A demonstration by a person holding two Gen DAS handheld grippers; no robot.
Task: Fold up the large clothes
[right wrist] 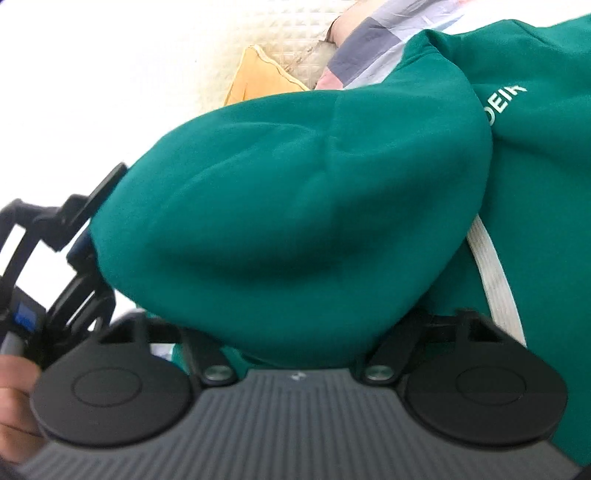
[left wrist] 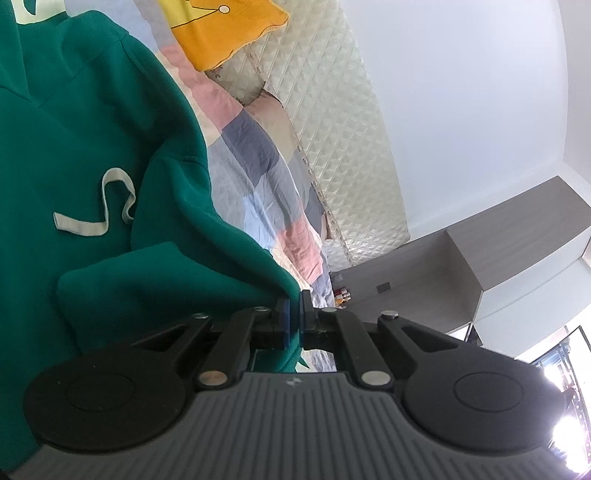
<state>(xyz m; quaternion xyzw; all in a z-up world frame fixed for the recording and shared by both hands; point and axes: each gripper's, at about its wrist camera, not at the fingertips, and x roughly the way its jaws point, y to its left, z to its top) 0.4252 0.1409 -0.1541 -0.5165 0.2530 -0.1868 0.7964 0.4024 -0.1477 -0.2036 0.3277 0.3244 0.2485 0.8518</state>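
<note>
While the green hoodie [left wrist: 92,147] lies on the patchwork bedspread [left wrist: 266,177], the left gripper [left wrist: 294,317] is clamped on its edge. The right gripper's tips are buried under cloth, state untellable. Risk: thin pinch slipping, fold collapsing.

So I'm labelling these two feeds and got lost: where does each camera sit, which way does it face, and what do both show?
Left wrist: sits on the left claw, looking along its fingers, which are shut on an edge of the green hoodie; beyond lie the checked bedding, yellow pillow and wall.
Right wrist: sits on the right claw, close behind a hoodie fold that hides its fingertips; the left claw and a hand show at left.
Shared: hoodie, left claw, bedding, pillow.
</note>
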